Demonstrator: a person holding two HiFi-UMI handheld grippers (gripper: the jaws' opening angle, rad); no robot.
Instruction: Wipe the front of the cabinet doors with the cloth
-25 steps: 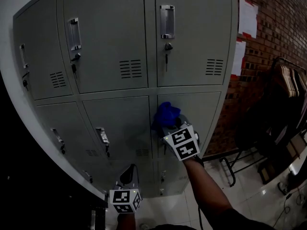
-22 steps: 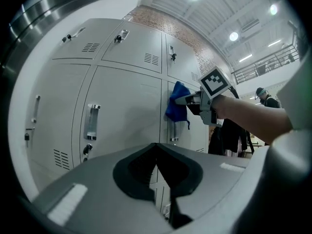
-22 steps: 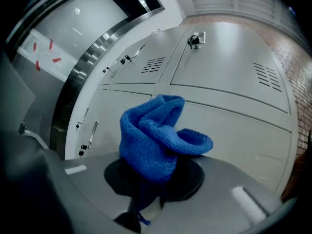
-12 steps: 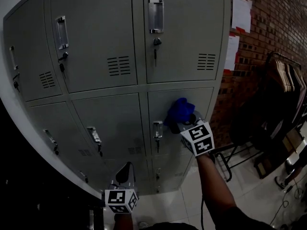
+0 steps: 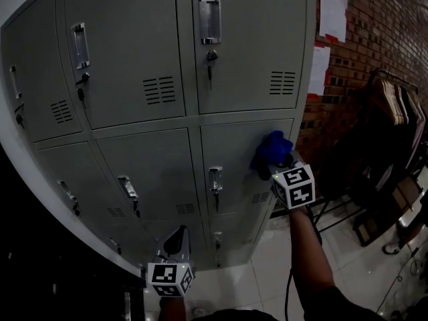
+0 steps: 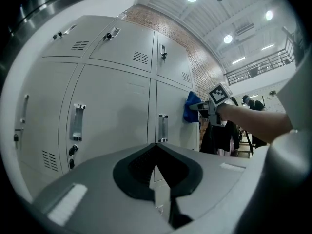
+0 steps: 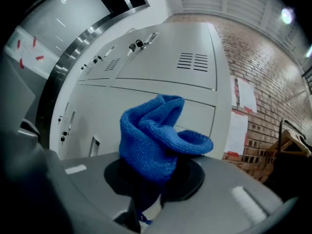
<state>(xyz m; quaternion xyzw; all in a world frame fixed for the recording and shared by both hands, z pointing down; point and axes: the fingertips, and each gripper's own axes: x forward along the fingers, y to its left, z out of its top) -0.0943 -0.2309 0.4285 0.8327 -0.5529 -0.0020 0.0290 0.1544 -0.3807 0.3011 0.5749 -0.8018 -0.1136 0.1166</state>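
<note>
blue cloth [image 5: 271,150] up on the cabinet door [image 5: 234,154]
right gripper [image 5: 272,168] clamps it, seemingly touching the door near its right edge; left gripper [image 5: 177,241] hangs low, jaws together, empty.

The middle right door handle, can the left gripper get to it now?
Probably yes: nothing stands between the left gripper and that handle; the right gripper holds the cloth off to its right.

Middle-right door [image 5: 235,154]: flat panel unobstructed between its handle [image 5: 215,178] at left and the right gripper [image 5: 275,168], clamped on the cloth [image 5: 269,153], at right. Clothes rack [image 5: 394,112] crowds the far right.
</note>
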